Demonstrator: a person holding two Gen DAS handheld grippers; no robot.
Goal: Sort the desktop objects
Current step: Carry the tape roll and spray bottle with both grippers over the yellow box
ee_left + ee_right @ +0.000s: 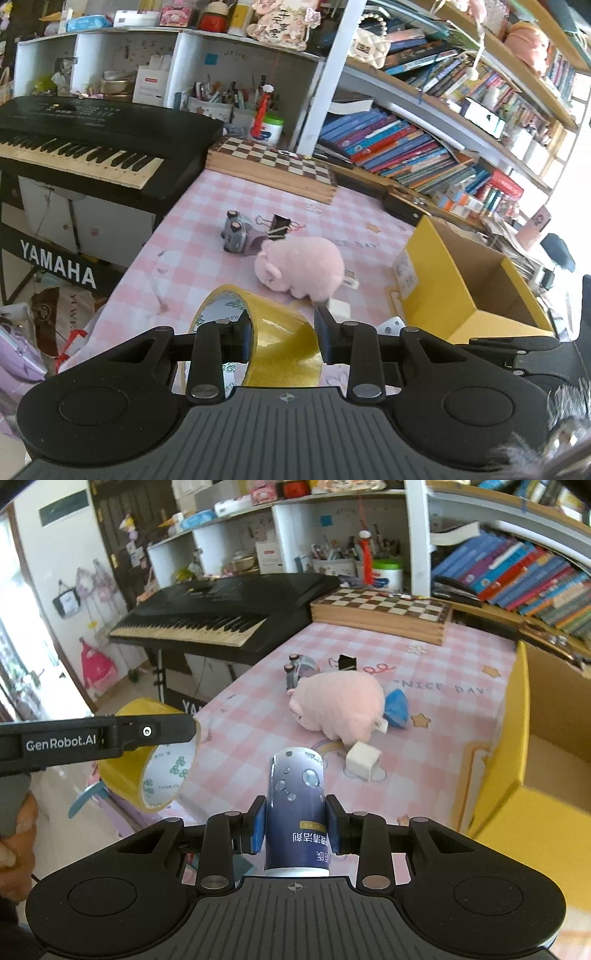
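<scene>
The left hand-held gripper (282,334) is clenched on a roll of yellow tape (280,332). One finger goes inside the ring and the other presses on the outside, so the band of tape sits between them. The roll is up in the air, over the near edge of the counter (207,229). Its round hole faces forward and to the left, away from the gripper.

The right hand-held gripper (295,821) is clenched on a dark blue bottle (297,805). The blue pads squeeze it from both sides. The bottle's long side runs straight out from the gripper, and its rounded far end points at the middle of the counter. It is lifted up too. In the right view the tape roll hangs off to the left of the bottle, well apart from it.

On the pink checked counter a pink plush pig (301,267) lies in the middle. Behind it is a small grey toy car (236,234) tipped on its side, and a black binder clip (279,227) just beside the car. A small white cube (364,760) sits near the pig, and a blue pouch (397,709) touches the pig's far side. An open yellow box (476,280) stands at the right edge. A chess board (277,162) lies at the back, and a black keyboard (92,136) stands to the left of the counter.
</scene>
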